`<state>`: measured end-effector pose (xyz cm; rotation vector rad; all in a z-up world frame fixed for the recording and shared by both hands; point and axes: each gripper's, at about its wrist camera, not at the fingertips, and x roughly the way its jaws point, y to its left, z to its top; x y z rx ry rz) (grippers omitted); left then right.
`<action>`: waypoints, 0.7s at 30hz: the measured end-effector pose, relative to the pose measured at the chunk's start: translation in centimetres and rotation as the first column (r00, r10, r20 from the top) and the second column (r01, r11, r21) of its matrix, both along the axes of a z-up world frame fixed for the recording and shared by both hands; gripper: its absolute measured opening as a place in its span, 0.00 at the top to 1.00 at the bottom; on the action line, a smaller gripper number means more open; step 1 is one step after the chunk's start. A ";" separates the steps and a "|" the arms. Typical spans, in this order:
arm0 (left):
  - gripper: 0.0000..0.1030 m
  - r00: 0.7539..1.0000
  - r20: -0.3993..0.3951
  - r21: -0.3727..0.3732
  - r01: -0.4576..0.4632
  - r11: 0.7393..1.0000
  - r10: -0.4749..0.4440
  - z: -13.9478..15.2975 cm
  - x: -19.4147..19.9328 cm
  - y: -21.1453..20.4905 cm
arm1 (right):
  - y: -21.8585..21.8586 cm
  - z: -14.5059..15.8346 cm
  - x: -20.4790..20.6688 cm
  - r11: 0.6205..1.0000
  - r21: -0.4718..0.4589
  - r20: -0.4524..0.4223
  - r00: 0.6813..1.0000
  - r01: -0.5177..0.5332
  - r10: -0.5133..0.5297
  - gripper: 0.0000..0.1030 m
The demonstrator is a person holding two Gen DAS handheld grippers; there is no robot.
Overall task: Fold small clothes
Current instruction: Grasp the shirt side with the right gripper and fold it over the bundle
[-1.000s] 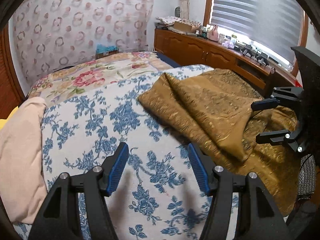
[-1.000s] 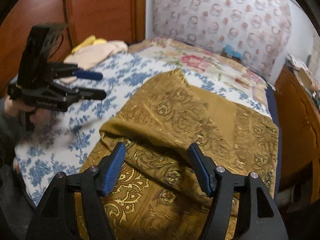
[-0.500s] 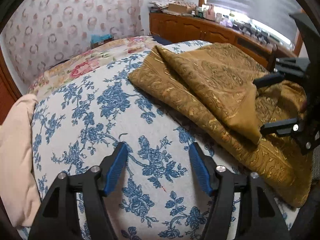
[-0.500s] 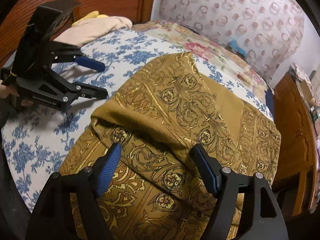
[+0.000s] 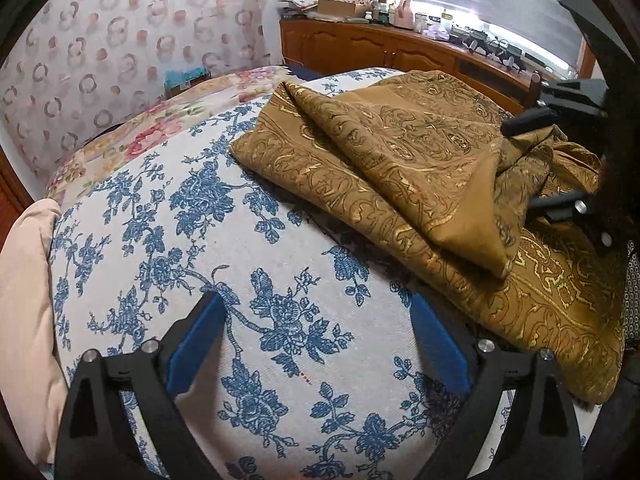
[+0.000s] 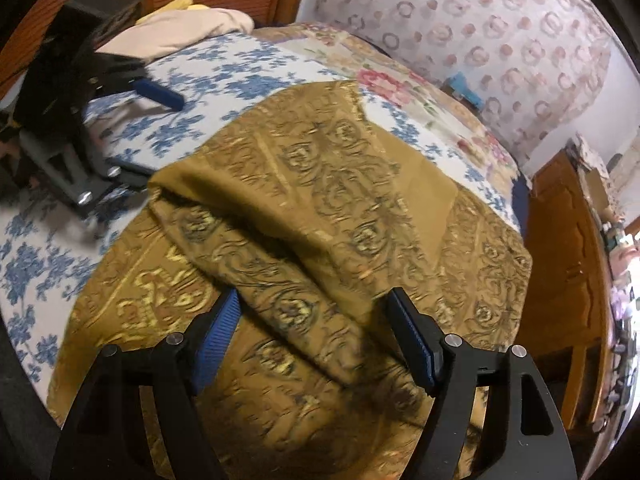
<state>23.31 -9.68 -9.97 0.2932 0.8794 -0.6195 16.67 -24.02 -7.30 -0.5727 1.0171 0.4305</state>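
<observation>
Since a second ago, the left hand-held gripper [image 5: 316,340] is opening wider, empty, beside the golden-brown patterned cloth [image 5: 420,184] lying half-folded on the blue-floral bed [image 5: 168,240]; the right hand-held gripper [image 6: 312,320] is hanging wide over the cloth's blurred fold.

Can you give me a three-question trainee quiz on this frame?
1. True or false: the gold cloth lies flat in one layer.
2. What is under the left gripper? A) gold cloth B) blue-flowered cover C) beige garment
3. Which gripper hangs over the gold cloth?

Key
1. False: a flap is folded over it.
2. B; its jaws are opening, nothing between them.
3. The right gripper, open.
</observation>
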 end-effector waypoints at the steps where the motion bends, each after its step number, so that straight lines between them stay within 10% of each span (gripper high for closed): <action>1: 0.07 1.000 0.000 0.000 -0.002 1.000 0.002 0.0 0.0 0.0 | 0.0 -0.1 0.4 1.000 0.003 0.003 1.000 0.006 -0.006 0.26; 6: 0.05 1.000 0.000 0.002 -0.022 1.000 0.022 -0.1 0.0 0.2 | -0.2 -0.8 1.8 1.000 0.028 -0.031 0.999 0.010 -0.009 0.29; 13: 0.04 1.000 -0.002 0.002 -0.024 1.000 0.024 -0.3 -0.1 0.3 | -1.3 -0.8 2.6 0.993 0.115 -0.092 0.996 0.022 -0.012 0.91; 21: 0.04 1.000 -0.001 0.000 -0.017 1.000 0.017 -0.3 -0.1 0.4 | -6.5 3.4 6.5 0.952 0.252 -0.032 0.984 0.175 -0.173 0.95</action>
